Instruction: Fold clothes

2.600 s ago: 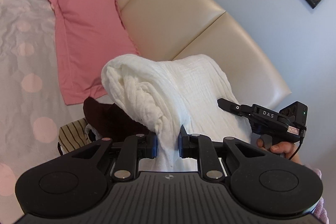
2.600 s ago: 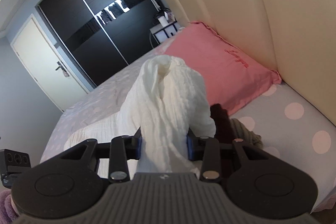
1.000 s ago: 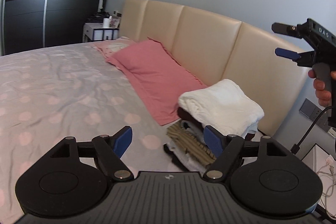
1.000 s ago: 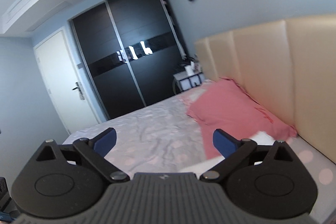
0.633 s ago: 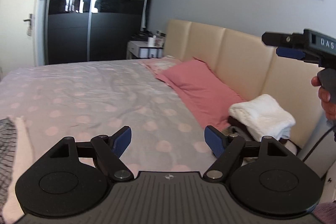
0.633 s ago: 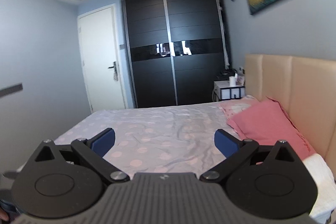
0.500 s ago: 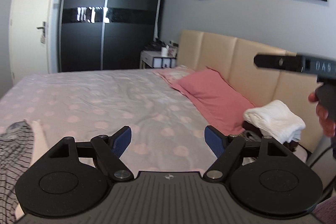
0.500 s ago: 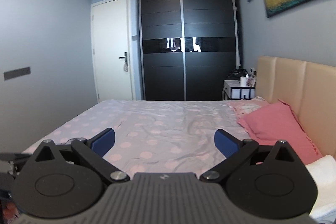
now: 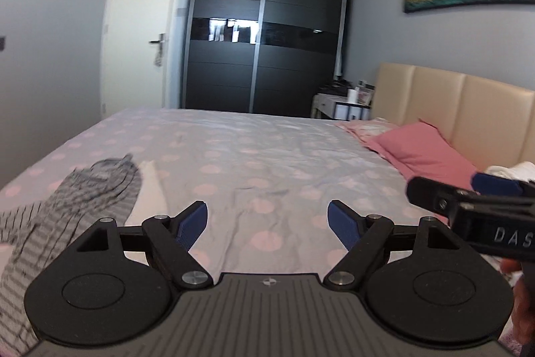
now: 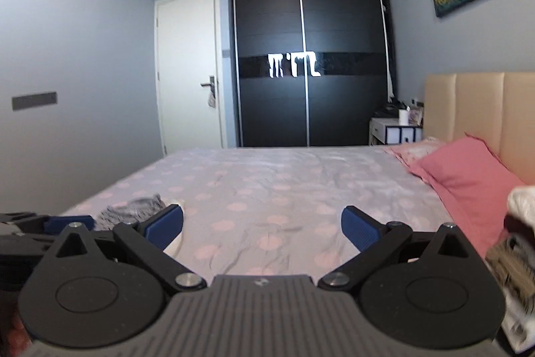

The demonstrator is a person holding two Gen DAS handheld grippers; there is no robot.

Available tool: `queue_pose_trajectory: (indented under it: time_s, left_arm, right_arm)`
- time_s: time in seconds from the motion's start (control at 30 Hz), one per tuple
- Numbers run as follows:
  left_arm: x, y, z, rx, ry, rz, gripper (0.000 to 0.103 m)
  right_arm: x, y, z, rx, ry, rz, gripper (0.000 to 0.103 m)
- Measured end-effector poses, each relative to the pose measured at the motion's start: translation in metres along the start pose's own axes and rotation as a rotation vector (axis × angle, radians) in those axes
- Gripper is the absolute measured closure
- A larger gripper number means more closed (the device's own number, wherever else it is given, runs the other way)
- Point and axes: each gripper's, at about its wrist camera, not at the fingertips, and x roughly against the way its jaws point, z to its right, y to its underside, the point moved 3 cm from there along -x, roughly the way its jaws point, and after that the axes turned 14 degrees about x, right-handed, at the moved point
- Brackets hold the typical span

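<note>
A grey striped garment (image 9: 67,209) lies crumpled at the left of the bed, over a pale cloth (image 9: 150,189); the right wrist view shows the striped garment (image 10: 133,208) too. My left gripper (image 9: 267,219) is open above the bedspread, nothing between its fingers. My right gripper (image 10: 262,225) is open as well, held beside the left one. The folded white cloth (image 10: 521,199) tops a stack of folded clothes (image 10: 511,260) at the right edge by the headboard.
A polka-dot bedspread (image 9: 267,156) covers the bed. A pink pillow (image 9: 421,149) leans at the beige headboard (image 9: 468,109). A dark wardrobe (image 10: 311,62), a white door (image 10: 190,72) and a bedside table (image 10: 394,129) stand beyond. A hand (image 9: 521,300) holds the right gripper.
Both grippers let go of the white cloth, now folded on the stack. They swung left, away from the headboard, bringing the striped garment into view.
</note>
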Motion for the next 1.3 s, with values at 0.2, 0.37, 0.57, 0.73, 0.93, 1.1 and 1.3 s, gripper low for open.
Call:
queue_pose_trajectory:
  time_s: [0.2,0.37,0.57,0.73,0.93,1.1,1.3]
  left_arm:
    - [-0.012,0.032,-0.044,0.054,-0.089,0.039,0.024]
    - [-0.029,0.057,-0.057,0.038,-0.149,-0.040,0.024]
    - [-0.046,0.074,-0.059,0.008,-0.155,-0.122,0.024]
    - [-0.054,0.084,-0.065,-0.021,-0.182,-0.172,0.024]
    - [-0.055,0.083,-0.063,-0.019,-0.169,-0.199,0.024]
    - [-0.055,0.083,-0.060,-0.044,-0.176,-0.223,0.024]
    - [-0.055,0.083,-0.058,-0.064,-0.171,-0.246,0.024]
  right_arm:
    - [-0.013,0.059,-0.032,-0.008,0.072,-0.012,0.001]
    - [-0.034,0.091,-0.049,-0.017,0.065,-0.083,0.001]
    - [-0.051,0.121,-0.054,0.000,0.115,-0.165,0.001]
    - [-0.062,0.133,-0.045,-0.038,0.110,-0.228,0.001]
    - [-0.065,0.136,-0.041,-0.055,0.095,-0.246,0.001]
    - [-0.062,0.136,-0.038,-0.050,0.097,-0.242,0.001]
    - [-0.062,0.137,-0.042,-0.037,0.083,-0.253,0.001]
